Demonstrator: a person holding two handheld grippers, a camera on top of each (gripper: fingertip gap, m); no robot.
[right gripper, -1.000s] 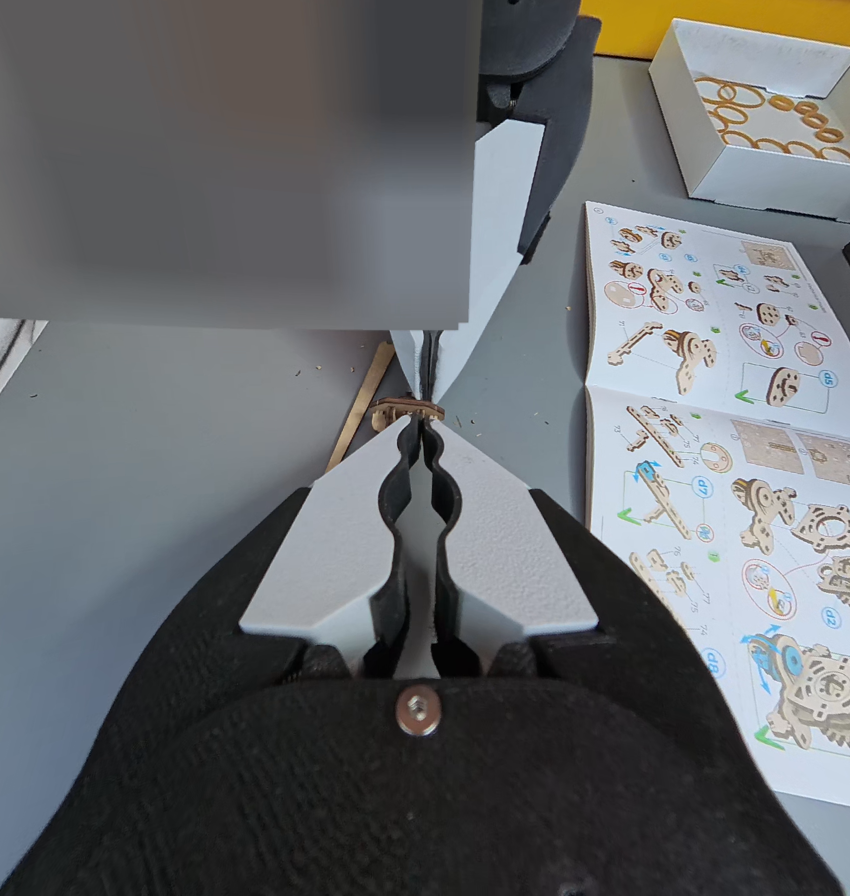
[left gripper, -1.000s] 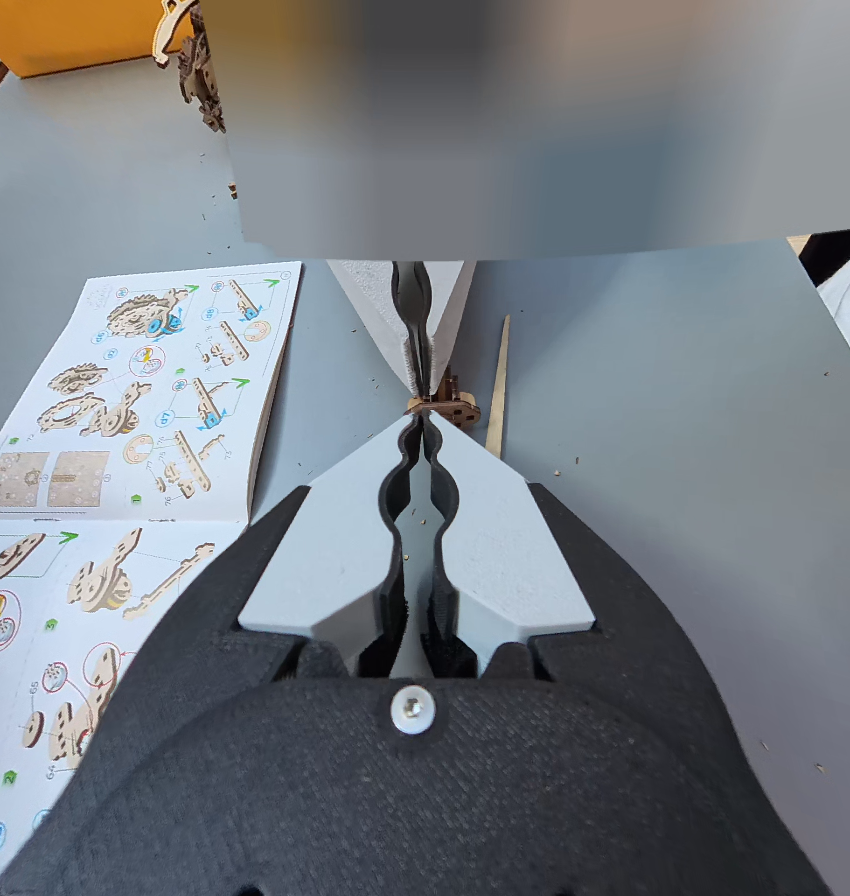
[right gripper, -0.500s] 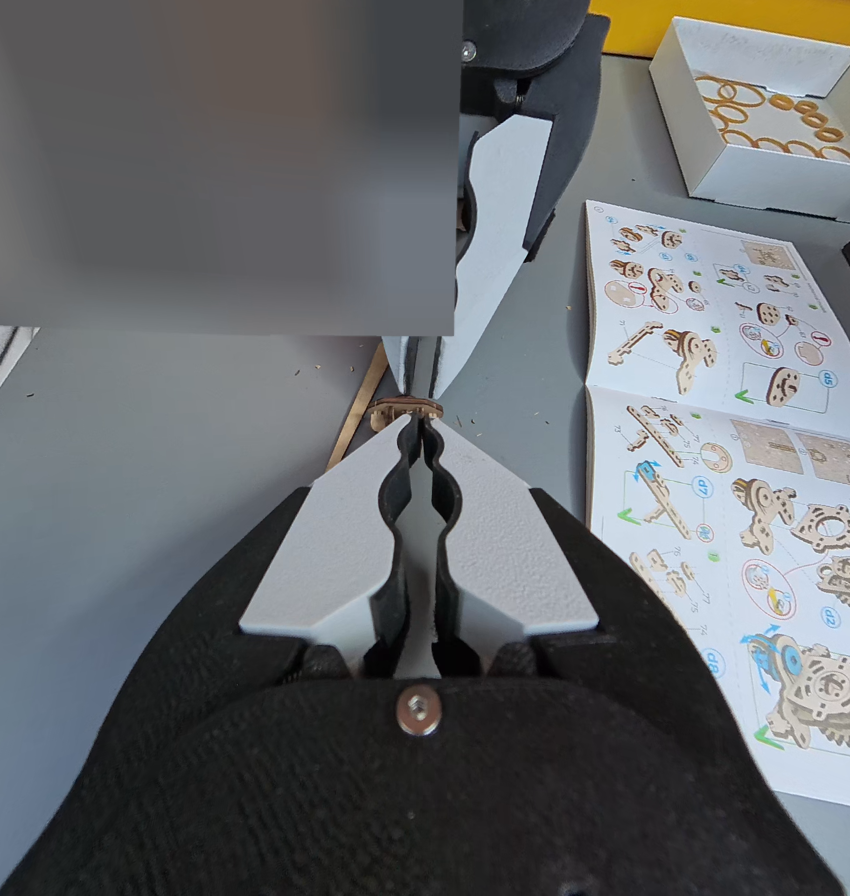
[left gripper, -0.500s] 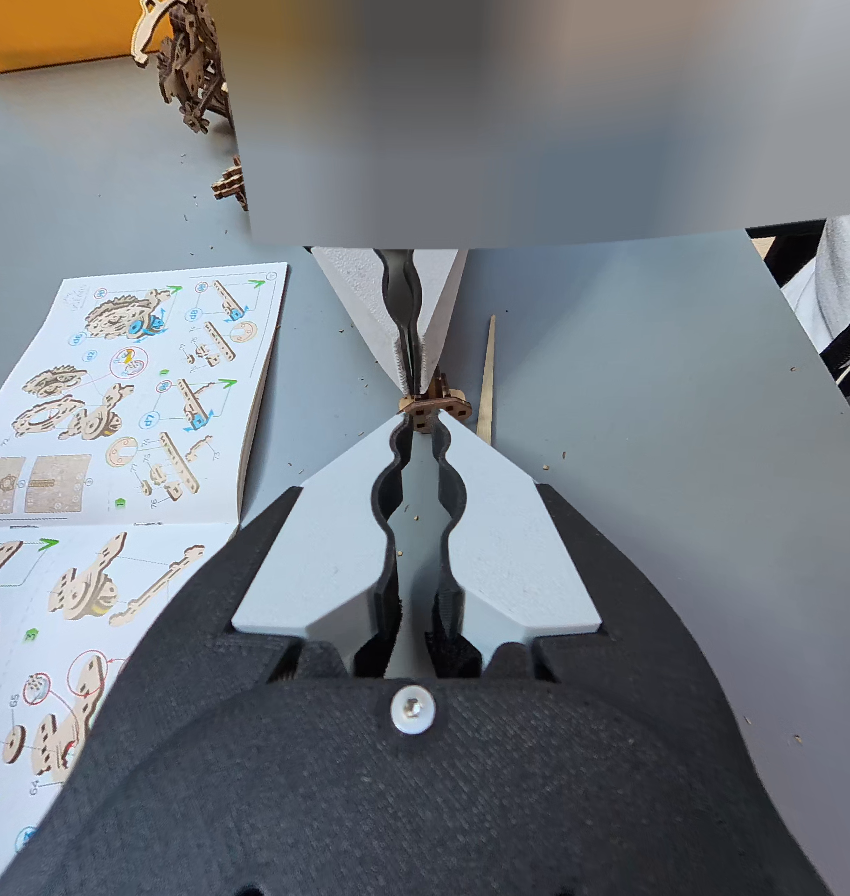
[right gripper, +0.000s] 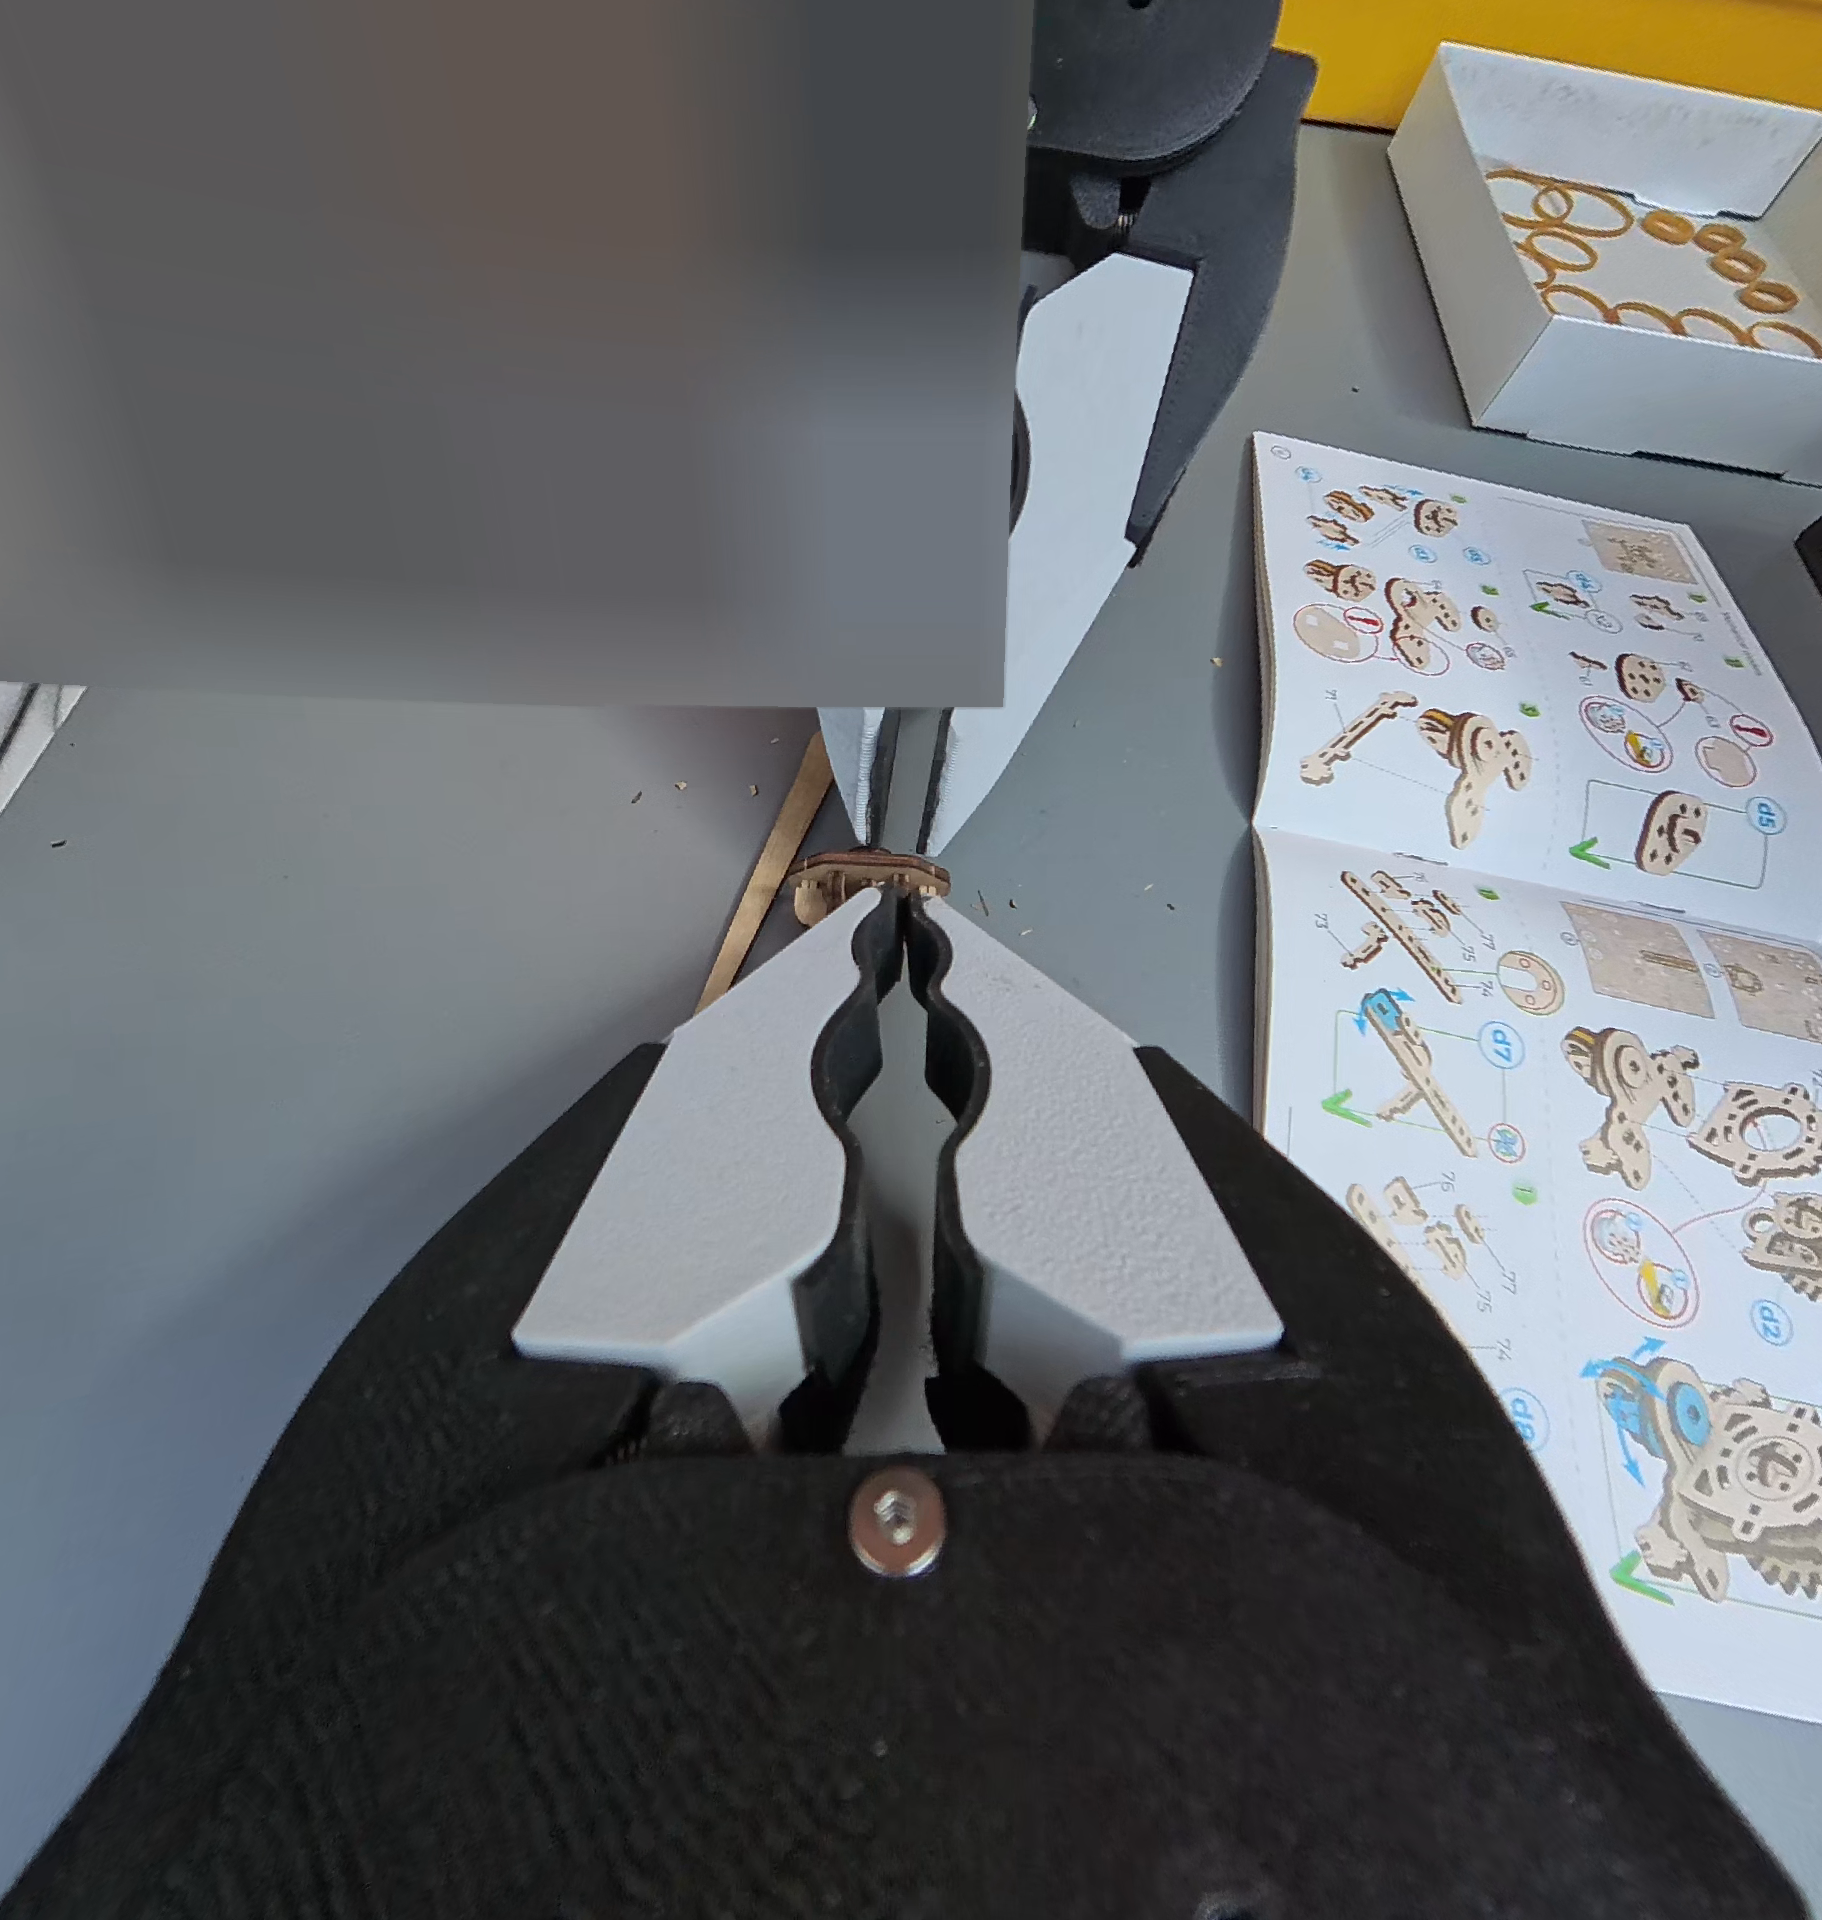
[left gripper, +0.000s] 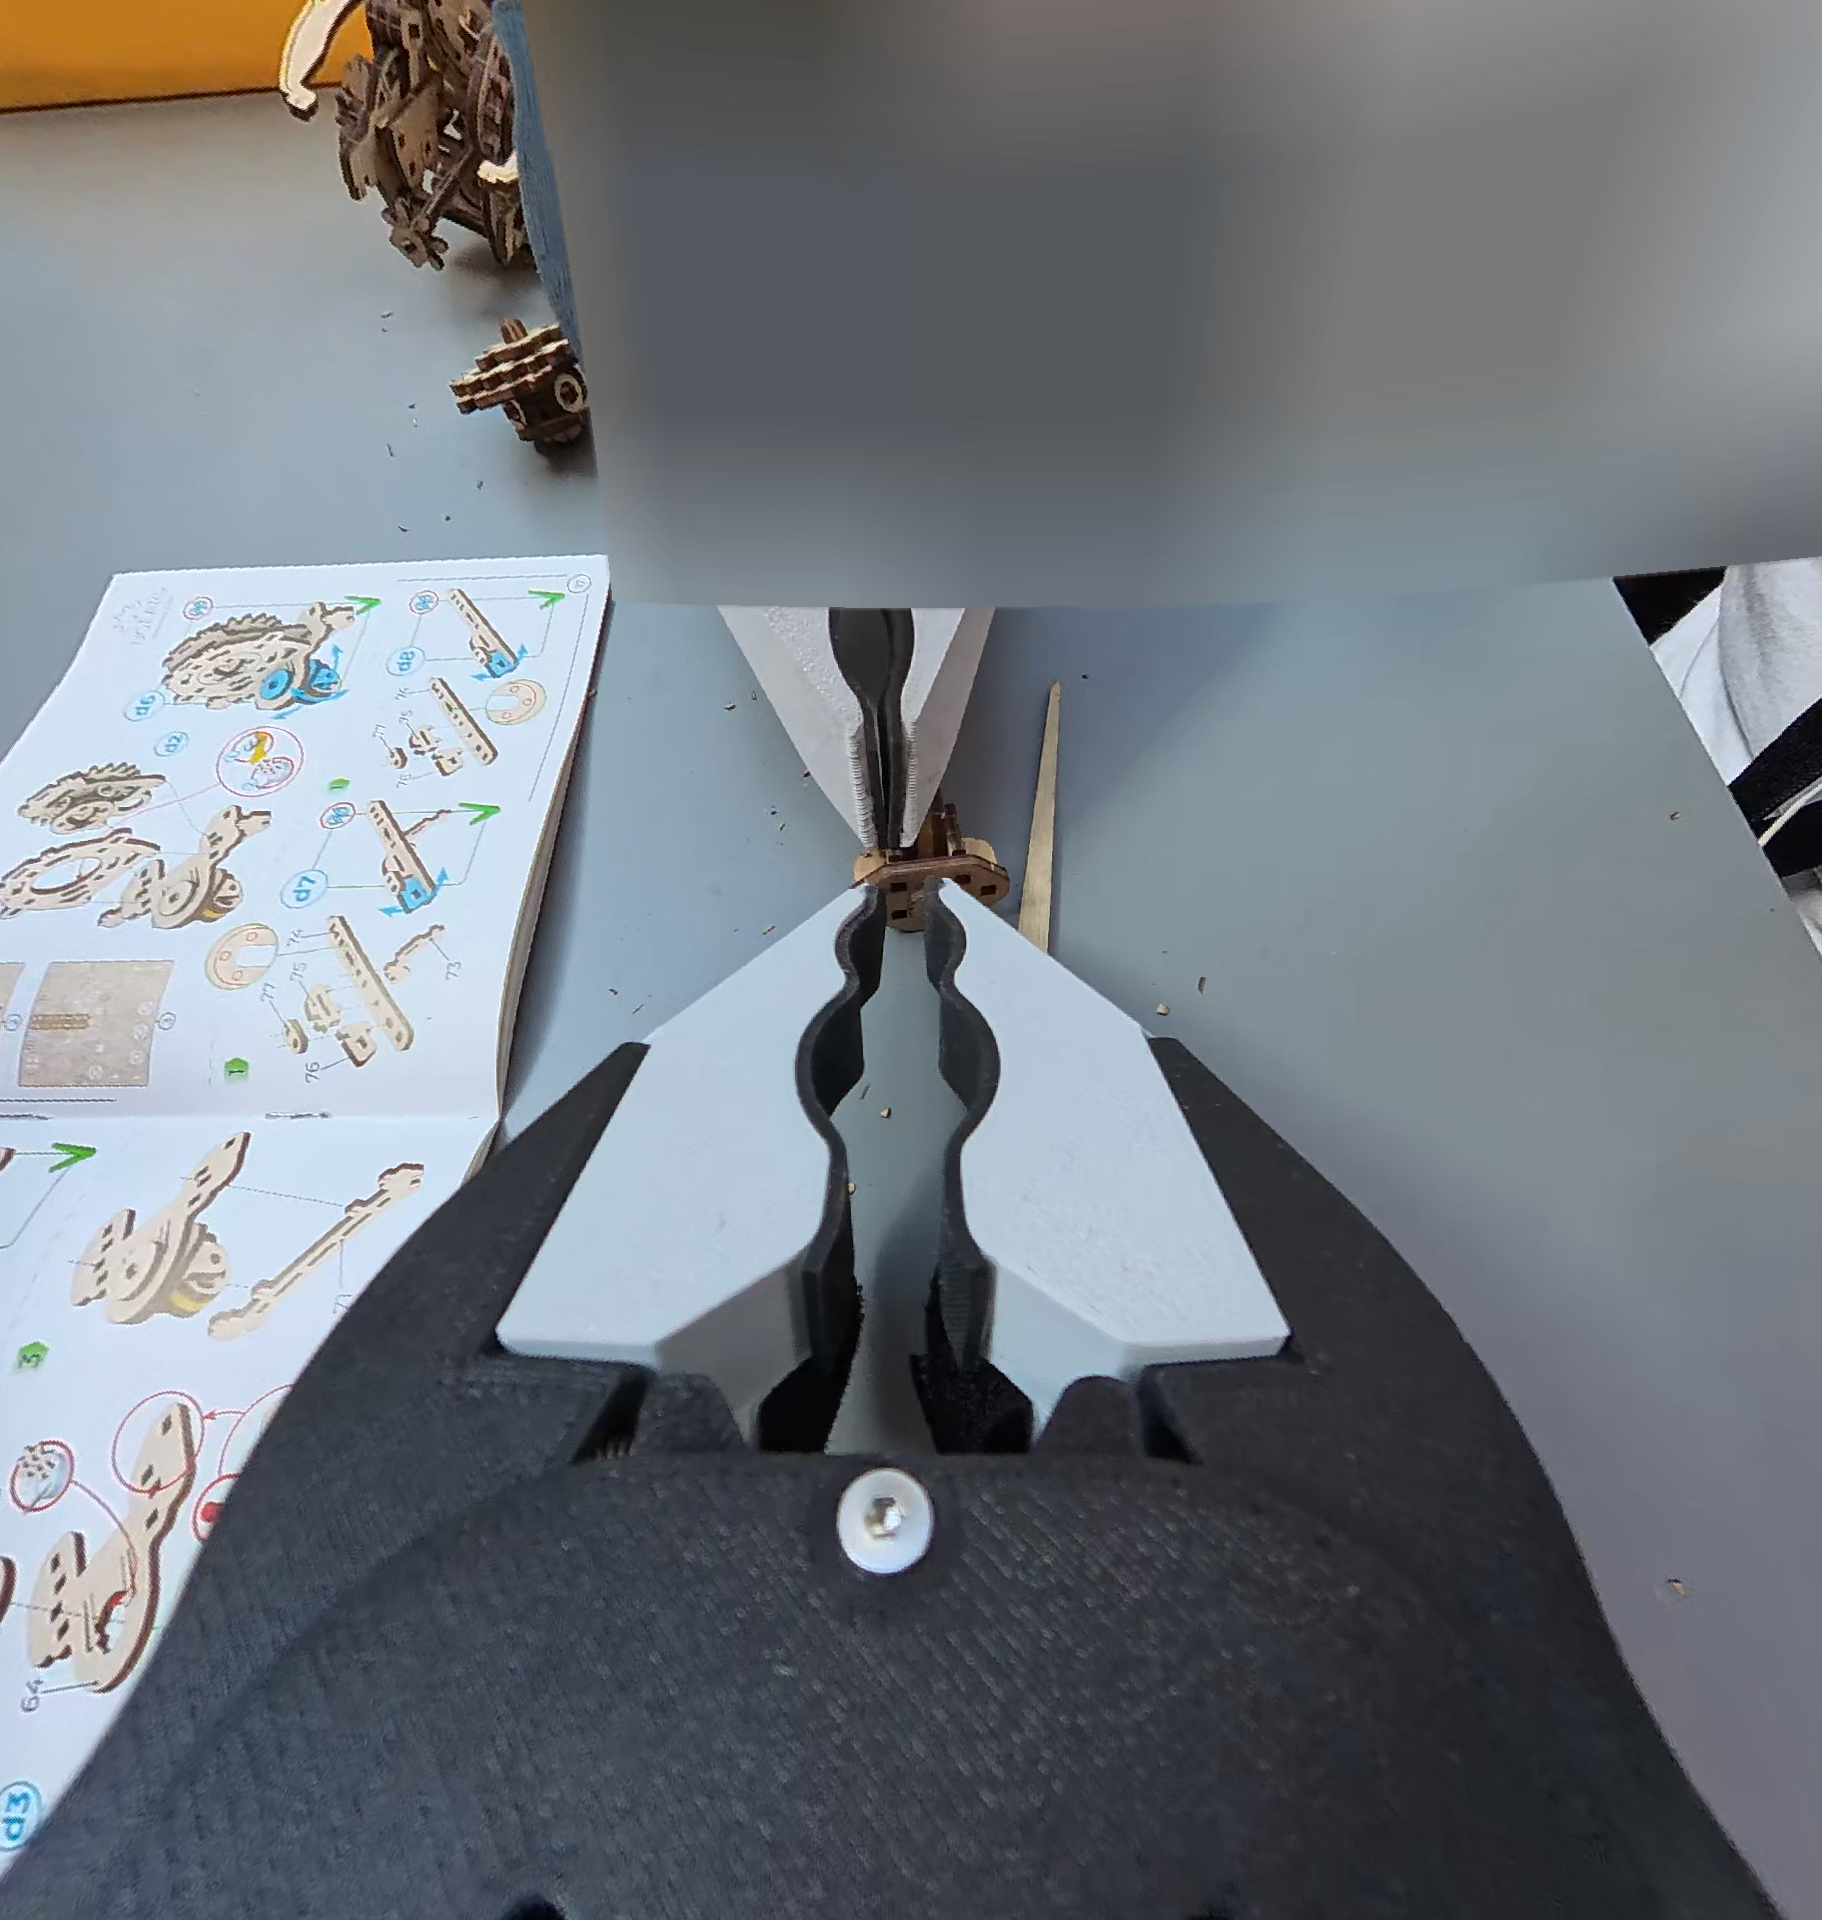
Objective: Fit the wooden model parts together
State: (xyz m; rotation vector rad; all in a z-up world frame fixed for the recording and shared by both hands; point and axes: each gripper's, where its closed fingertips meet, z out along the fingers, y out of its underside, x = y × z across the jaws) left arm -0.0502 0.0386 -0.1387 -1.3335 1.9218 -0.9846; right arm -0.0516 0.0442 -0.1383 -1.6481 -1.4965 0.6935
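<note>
A small flat wooden part (left gripper: 933, 876) with dark slots is held just above the grey table, between two grippers that meet tip to tip. My left gripper (left gripper: 902, 906) is shut on its near edge, with a short wooden tab between the tips. My right gripper (right gripper: 902, 902) is shut on the same part (right gripper: 871, 871) from the opposite side. In the left wrist view the right gripper (left gripper: 886, 826) comes down from the top. In the right wrist view the left gripper (right gripper: 891, 826) comes down from above. How the pieces join is hidden by the fingertips.
An open instruction booklet (left gripper: 263, 862) lies left of the left gripper and also shows in the right wrist view (right gripper: 1572, 935). A thin wooden stick (left gripper: 1042, 821) lies beside the part. Assembled wooden models (left gripper: 429, 135) and a smaller one (left gripper: 522, 390) stand far left. A white box of wooden rings (right gripper: 1509, 343) is far right. My left and right fingertips are right by each other.
The left gripper has shifted and tilted, so more of the far table and the wooden models shows. The right gripper has hardly moved. The part stays pinched between both.
</note>
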